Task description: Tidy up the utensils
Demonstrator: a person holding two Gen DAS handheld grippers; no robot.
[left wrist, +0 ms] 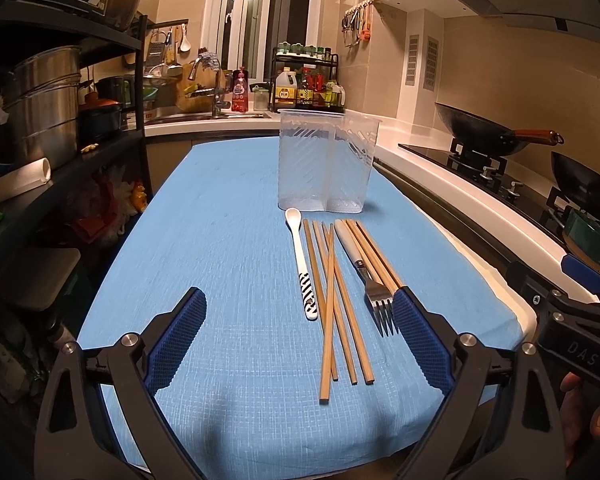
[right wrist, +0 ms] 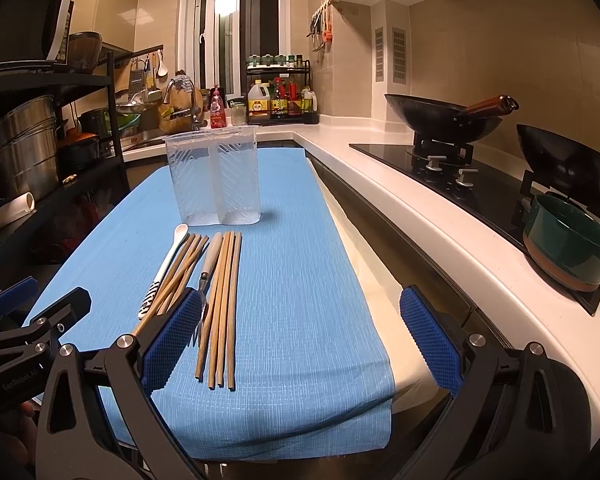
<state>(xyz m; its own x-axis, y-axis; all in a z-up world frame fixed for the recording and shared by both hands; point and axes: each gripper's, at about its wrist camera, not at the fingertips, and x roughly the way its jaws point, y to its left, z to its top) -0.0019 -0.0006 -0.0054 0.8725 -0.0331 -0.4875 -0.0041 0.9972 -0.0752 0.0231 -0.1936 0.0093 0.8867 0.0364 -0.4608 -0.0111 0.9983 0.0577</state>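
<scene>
**Utensils all out, holder bare: sorting not yet begun**

The clear two-compartment holder point(left wrist: 327, 162) stood upright at the far end of the blue cloth point(left wrist: 220, 240) covering the counter, and both of its compartments looked empty. Everything to be sorted lay flat on the cloth just near of it. A white spoon point(left wrist: 302, 264) with a striped handle lay furthest left, its bowl pointing toward the holder. Beside it a loose group of chopsticks point(left wrist: 334, 304) crossed one another. Right of those lay a fork point(left wrist: 370, 280) with a pale handle, tines toward the near edge, and a second, tidier group of chopsticks point(right wrist: 222, 308) ran alongside it.

The left gripper point(left wrist: 300, 340) hovered low over the near end of the cloth, its fingers spread wide and holding nothing. The right gripper point(right wrist: 300, 340) hung to the right of it, also spread wide and empty, its left finger point(right wrist: 172, 336) just over the fork's tines.

By this evidence nothing had been placed; every piece was left to lift and drop into a compartment, presumably chopsticks apart from spoon and fork.
</scene>
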